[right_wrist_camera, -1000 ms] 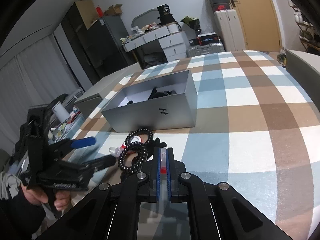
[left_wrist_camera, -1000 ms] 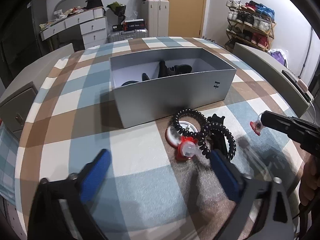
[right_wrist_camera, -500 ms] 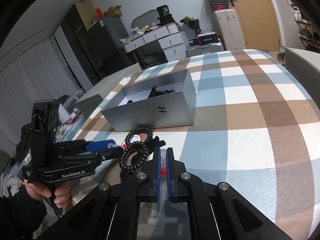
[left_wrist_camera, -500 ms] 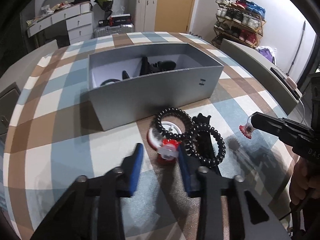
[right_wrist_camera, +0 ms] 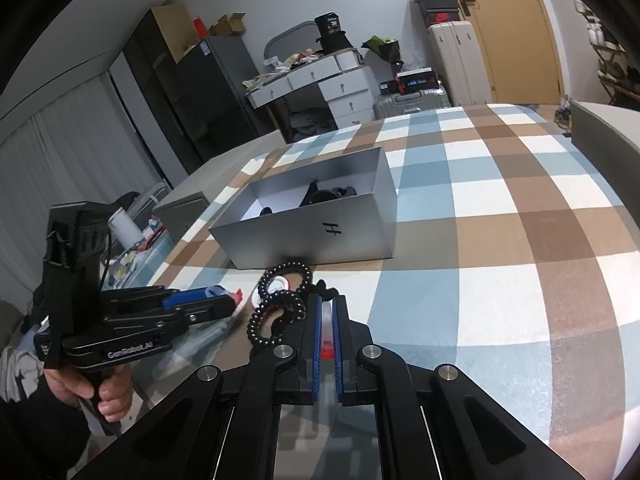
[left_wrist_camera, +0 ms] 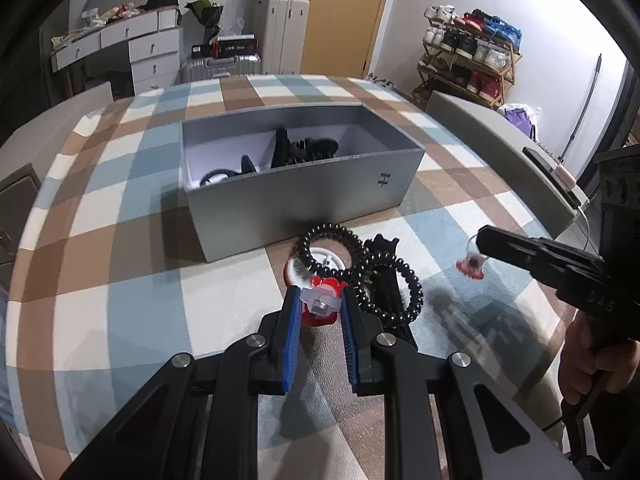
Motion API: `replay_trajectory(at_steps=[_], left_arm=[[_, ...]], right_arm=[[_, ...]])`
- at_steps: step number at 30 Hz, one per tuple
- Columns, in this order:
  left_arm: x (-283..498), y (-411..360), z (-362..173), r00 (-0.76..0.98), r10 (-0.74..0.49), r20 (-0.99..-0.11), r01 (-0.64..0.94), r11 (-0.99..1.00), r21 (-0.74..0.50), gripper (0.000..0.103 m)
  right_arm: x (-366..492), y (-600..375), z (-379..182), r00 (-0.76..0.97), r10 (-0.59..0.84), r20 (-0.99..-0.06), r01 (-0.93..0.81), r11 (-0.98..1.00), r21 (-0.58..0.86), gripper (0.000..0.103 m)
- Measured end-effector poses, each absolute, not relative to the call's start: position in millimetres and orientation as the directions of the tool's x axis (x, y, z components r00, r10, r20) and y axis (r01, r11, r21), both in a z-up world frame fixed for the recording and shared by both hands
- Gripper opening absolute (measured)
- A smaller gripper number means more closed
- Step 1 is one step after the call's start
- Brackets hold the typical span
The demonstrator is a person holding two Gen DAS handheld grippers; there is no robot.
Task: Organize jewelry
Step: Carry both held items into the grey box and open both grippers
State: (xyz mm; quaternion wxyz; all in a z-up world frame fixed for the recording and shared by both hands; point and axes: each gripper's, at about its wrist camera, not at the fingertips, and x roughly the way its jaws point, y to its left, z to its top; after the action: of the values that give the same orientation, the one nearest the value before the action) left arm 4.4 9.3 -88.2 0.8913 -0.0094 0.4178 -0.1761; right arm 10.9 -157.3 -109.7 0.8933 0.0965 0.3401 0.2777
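In the left wrist view, my left gripper [left_wrist_camera: 320,298] points down at the checked tablecloth, its blue pads closing on a red and clear plastic ornament [left_wrist_camera: 320,306] and touching both its sides. Just behind lie two black spiral bands [left_wrist_camera: 394,280], a white disc with a red rim [left_wrist_camera: 324,260] and a black clip [left_wrist_camera: 384,246]. My right gripper [right_wrist_camera: 328,302] hovers to the right of this pile, shut on a second small red and clear ornament [left_wrist_camera: 472,266]. The grey open box [left_wrist_camera: 304,200] stands behind, with dark items inside.
The table [left_wrist_camera: 132,308] carries a blue, brown and white checked cloth. Grey chair backs [left_wrist_camera: 500,140] stand at its right and left edges. A dresser, suitcases and a shoe rack line the far walls. A hand [right_wrist_camera: 104,392] holds the left gripper's handle.
My left gripper's jaws went from wide open to nearly shut around the red and clear ornament, and the gripper tipped closer to the pile. The right gripper kept still.
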Motion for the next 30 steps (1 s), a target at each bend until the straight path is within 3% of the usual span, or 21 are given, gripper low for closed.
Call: replay_trajectory(at_steps=[15, 30], left_arm=[[13.6, 22.9, -51.5, 0.671, -0.322, -0.668, 0.294, 0.942, -0.159, 0.014], [68.1, 19.6, -36.8, 0.697, -0.343, -0.629, 0.294, 0.938, -0.186, 0.014]], right_arm=[[18.4, -135.4, -80.4, 0.608, 0.624, -0.491, -0.515, 0.78, 0.356, 0.005], [81.9, -113.1, -40.9, 0.615, 0.658, -0.435, -0.579, 0.751, 0.317, 0.005]])
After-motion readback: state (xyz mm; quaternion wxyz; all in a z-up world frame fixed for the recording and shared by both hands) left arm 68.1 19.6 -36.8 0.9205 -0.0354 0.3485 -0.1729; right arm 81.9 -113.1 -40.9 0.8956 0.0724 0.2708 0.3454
